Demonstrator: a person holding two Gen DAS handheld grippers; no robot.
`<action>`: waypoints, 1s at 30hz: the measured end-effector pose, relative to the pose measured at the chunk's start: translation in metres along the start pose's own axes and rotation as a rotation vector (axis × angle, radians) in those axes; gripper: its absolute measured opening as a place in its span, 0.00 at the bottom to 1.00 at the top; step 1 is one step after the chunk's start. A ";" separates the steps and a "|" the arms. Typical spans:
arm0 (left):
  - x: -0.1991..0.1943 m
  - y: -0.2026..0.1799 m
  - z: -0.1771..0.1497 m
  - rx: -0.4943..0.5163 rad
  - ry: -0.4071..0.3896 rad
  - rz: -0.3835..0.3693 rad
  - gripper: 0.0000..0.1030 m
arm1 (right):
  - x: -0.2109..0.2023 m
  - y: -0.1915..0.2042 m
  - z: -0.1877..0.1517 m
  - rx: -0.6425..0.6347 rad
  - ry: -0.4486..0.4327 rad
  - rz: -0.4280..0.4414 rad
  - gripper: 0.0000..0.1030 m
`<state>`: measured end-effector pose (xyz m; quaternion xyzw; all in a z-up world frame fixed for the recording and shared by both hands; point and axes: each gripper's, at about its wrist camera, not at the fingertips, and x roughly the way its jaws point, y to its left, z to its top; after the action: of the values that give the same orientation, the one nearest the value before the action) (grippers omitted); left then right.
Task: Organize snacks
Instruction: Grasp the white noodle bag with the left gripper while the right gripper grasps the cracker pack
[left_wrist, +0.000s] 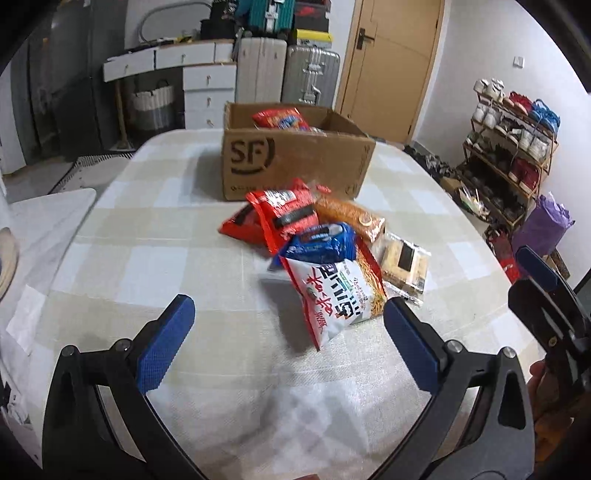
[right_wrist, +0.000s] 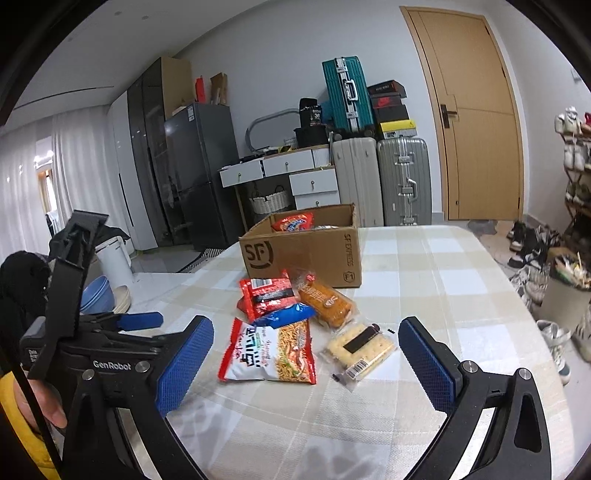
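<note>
A brown SF cardboard box (left_wrist: 295, 162) (right_wrist: 303, 254) stands open at the far middle of the table, with a red snack bag (left_wrist: 280, 118) (right_wrist: 293, 221) inside. In front of it lies a loose pile: a red packet (left_wrist: 284, 218) (right_wrist: 267, 295), an orange packet (left_wrist: 351, 216) (right_wrist: 327, 301), a blue packet (left_wrist: 321, 242) (right_wrist: 288, 315), a white noodle packet (left_wrist: 332, 295) (right_wrist: 269, 352) and a clear cracker packet (left_wrist: 404, 262) (right_wrist: 360, 349). My left gripper (left_wrist: 288, 301) hovers open just short of the noodle packet. My right gripper (right_wrist: 306, 322) is open and empty, above the pile's near side.
The checked tablecloth (left_wrist: 147, 240) covers a round table. Stacked bowls (right_wrist: 98, 295) sit on a side surface to the left. A shoe rack (left_wrist: 513, 147) stands off the table's right edge; suitcases (right_wrist: 384, 181) and a door (right_wrist: 476, 122) are behind.
</note>
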<state>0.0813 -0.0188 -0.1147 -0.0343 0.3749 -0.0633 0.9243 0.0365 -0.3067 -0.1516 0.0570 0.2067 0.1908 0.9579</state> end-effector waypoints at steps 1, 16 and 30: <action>0.007 -0.001 0.001 -0.001 0.010 -0.006 0.99 | 0.003 -0.003 0.000 0.006 0.004 0.001 0.99; 0.115 -0.015 0.020 -0.072 0.200 -0.097 0.99 | 0.046 -0.048 0.001 0.102 0.065 0.036 0.99; 0.131 -0.034 0.020 -0.057 0.181 -0.208 0.49 | 0.067 -0.074 -0.011 0.222 0.118 0.078 0.99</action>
<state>0.1855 -0.0708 -0.1871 -0.0934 0.4527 -0.1510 0.8738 0.1136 -0.3481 -0.2009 0.1596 0.2800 0.2071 0.9237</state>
